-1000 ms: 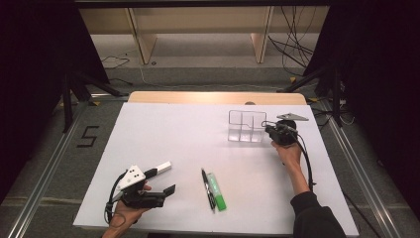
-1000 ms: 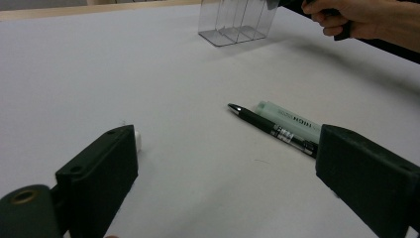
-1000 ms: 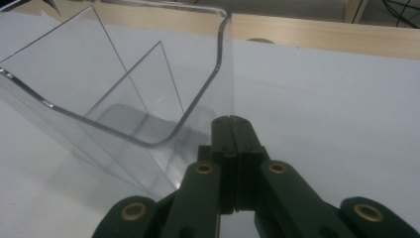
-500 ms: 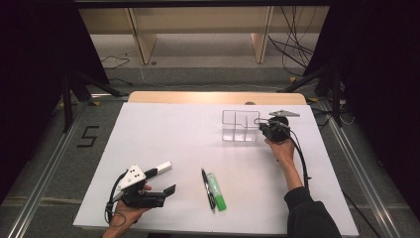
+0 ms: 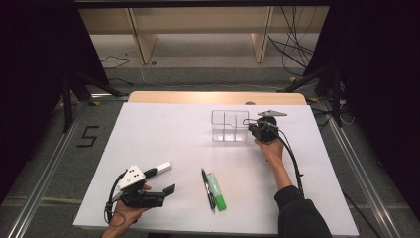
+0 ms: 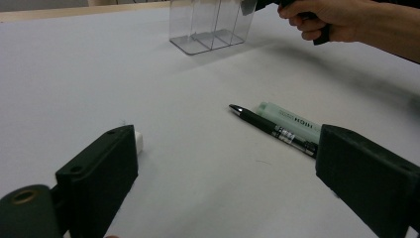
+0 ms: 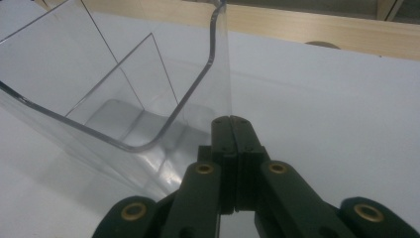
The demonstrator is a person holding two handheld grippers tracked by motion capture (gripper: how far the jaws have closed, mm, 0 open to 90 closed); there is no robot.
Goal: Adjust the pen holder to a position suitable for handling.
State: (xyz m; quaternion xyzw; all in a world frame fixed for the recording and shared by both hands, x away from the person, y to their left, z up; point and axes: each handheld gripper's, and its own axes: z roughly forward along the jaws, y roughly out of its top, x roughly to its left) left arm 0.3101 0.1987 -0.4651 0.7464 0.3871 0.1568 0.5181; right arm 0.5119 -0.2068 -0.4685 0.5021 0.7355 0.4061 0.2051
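A clear plastic organiser [image 5: 229,125] with several compartments stands at the far middle of the white table [image 5: 163,129]. My right gripper [image 5: 252,127] is shut on its right wall; in the right gripper view the jaws [image 7: 231,124] meet on the edge of the organiser [image 7: 99,99]. A black pen [image 5: 208,187] and a green highlighter [image 5: 216,191] lie side by side near the front edge. My left gripper [image 5: 166,179] rests at the front left, open and empty, with the pen [image 6: 272,130] and highlighter [image 6: 289,121] ahead of its jaws [image 6: 225,163].
A white stick-like object [image 5: 162,167] lies by the left gripper's far jaw, its end [image 6: 139,142] peeking out behind that jaw. A wooden strip [image 5: 218,97] borders the table's far edge. The right hand [image 6: 337,20] is beside the organiser [image 6: 213,25].
The right gripper has slid left across the table, and the clear organiser has moved left with it. The left gripper, pen and highlighter have stayed put.
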